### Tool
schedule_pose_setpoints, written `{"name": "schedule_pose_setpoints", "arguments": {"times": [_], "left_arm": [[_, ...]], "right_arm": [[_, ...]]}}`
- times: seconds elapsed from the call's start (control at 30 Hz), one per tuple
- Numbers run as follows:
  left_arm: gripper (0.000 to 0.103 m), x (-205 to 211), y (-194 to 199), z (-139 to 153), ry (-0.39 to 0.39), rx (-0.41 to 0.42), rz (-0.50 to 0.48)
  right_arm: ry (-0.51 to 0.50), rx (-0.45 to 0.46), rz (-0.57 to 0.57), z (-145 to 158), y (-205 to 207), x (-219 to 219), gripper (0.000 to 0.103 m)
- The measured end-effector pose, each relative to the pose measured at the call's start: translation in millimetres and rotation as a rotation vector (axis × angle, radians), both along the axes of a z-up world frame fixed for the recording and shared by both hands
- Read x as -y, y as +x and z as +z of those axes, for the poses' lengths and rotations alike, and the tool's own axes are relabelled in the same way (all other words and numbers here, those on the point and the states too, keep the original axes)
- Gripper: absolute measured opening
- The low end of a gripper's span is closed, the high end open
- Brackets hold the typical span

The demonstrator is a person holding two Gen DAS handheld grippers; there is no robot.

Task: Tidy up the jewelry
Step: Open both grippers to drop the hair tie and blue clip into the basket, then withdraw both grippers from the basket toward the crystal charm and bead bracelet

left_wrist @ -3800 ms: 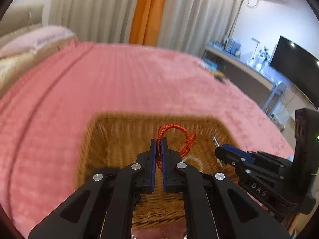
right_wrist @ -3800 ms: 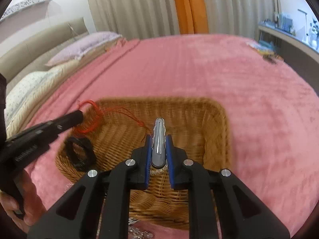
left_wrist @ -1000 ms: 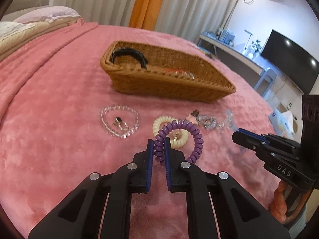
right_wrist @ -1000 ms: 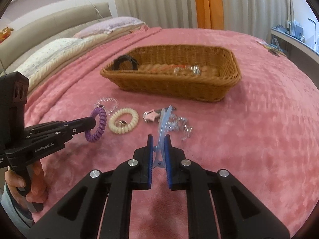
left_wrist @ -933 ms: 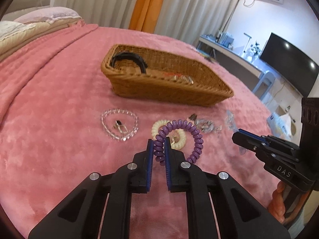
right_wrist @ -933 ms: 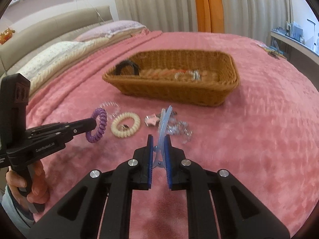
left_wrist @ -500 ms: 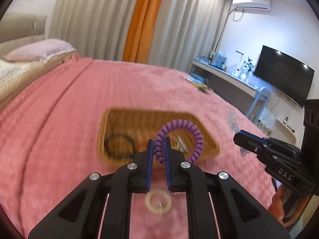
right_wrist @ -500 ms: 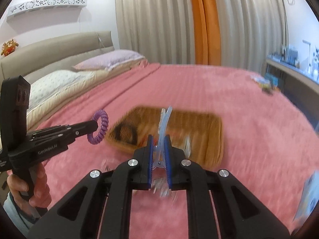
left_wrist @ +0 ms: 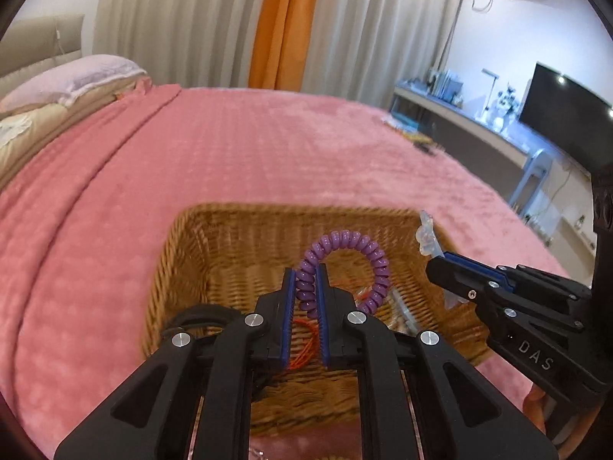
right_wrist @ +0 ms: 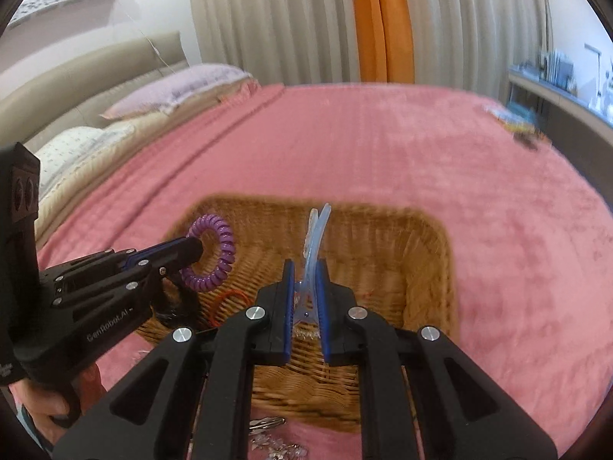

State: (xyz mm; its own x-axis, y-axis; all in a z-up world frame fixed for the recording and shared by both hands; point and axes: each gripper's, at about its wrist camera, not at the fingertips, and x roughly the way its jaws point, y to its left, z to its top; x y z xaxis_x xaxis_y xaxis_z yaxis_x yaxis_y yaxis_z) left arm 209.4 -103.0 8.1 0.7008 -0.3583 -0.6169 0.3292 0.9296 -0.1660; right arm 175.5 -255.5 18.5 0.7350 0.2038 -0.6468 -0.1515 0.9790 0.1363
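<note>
A pink blanket covers the bed (left_wrist: 237,161), and the wicker basket (left_wrist: 180,253) sits on it toward the near edge, under both grippers. Inside the basket a black band (left_wrist: 199,316) lies at the near left corner, with a red cord (right_wrist: 230,301) beside it on the floor.

The left gripper (left_wrist: 305,287) is clamped on a purple coil bracelet (left_wrist: 367,257), whose loop stands up over the middle of the basket. The right gripper (right_wrist: 305,287) is pinched shut on a pale blue hair clip (right_wrist: 316,237), which points up over the basket's far wall.

The step in hand looks like dropping both pieces in. To do it well, bring each claw lower inside the rim before opening, so the springy coil does not bounce out. Release over bare wicker, clear of the red cord, to avoid tangling. A few silver pieces (right_wrist: 276,441) are left on the blanket by the basket's near wall.
</note>
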Motion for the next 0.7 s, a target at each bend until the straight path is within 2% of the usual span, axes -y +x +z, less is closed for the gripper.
{"name": "schedule_pose_setpoints", "arguments": {"times": [0.13, 0.37, 0.47, 0.53, 0.7], "left_arm": [[0.009, 7, 4, -15, 0.067, -0.023, 0.000], [0.011, 5, 7, -24, 0.070, -0.078, -0.013], [0.017, 2, 3, -19, 0.049, -0.078, -0.022], [0.025, -1, -6, -10, 0.035, -0.060, -0.021], [0.032, -16, -39, 18, -0.016, 0.005, -0.024]], "right_arm": [[-0.019, -0.057, 0.003, -18, 8, -3, 0.009], [-0.025, -0.123, 0.004, -33, 13, -1, 0.010], [-0.004, -0.125, 0.005, -30, 11, 3, 0.010], [-0.005, -0.115, 0.000, -26, 6, 5, 0.010], [0.015, -0.060, 0.000, -2, -21, 8, 0.010]]}}
